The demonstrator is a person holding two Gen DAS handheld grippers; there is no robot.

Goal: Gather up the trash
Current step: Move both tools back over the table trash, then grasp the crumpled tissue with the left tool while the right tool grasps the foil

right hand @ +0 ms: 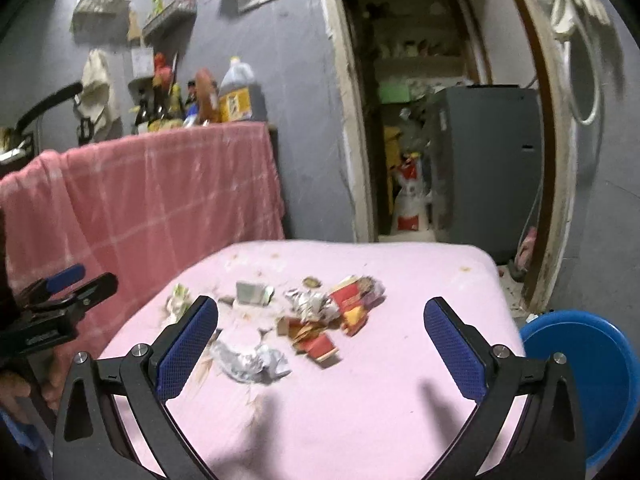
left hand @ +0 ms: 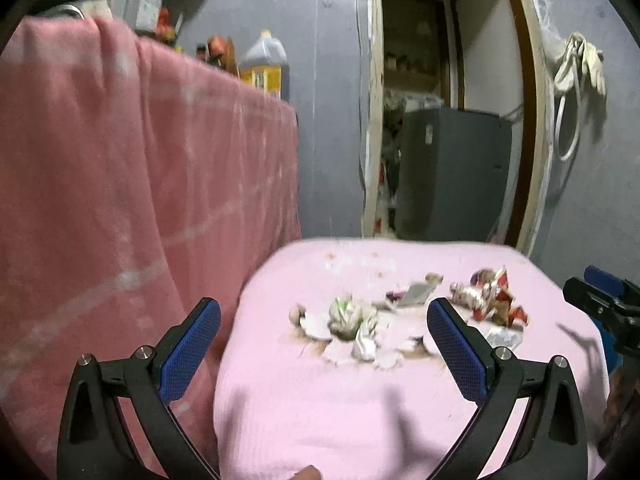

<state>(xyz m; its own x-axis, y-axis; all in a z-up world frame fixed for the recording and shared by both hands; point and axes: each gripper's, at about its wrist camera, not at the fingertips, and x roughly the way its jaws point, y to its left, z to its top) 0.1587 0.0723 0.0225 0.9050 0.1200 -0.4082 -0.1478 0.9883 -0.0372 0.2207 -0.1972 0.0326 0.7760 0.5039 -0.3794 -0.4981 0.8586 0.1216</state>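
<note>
Two hand-held grippers hover over a small bench (right hand: 400,380) covered in pale pink cloth, with a scatter of trash in the middle of it. Furthest left, beyond the left gripper's (left hand: 324,344) left finger, a darker pink checked cloth (left hand: 140,160) hangs down beside the bench. The left gripper's blue-padded fingers (left hand: 190,350) are spread wide apart and hold nothing. Between and just ahead of them lies a crumpled white and green wrapper (left hand: 352,320) among torn white scraps, and near the tip of its right finger lies a small flat grey packet (left hand: 418,294). Past that finger sits a bunched red and silver wrapper (left hand: 490,294). The right gripper (right hand: 320,348) is also empty, its fingers equally wide apart. Ahead of its left finger lies a crumpled piece of silver foil (right hand: 252,360), and further ahead, between the fingers, is a pile of red and yellow wrappers (right hand: 344,308). Beyond its right finger, lower than the bench edge, is a blue plastic tub (right hand: 592,380), likely the bin. The scraps look light and flat, so closing fingers may push them aside or pinch the cloth instead, and dragging the cloth could tip pieces onto the floor. Both views are blurred, so fine scraps are hard to tell apart.
</note>
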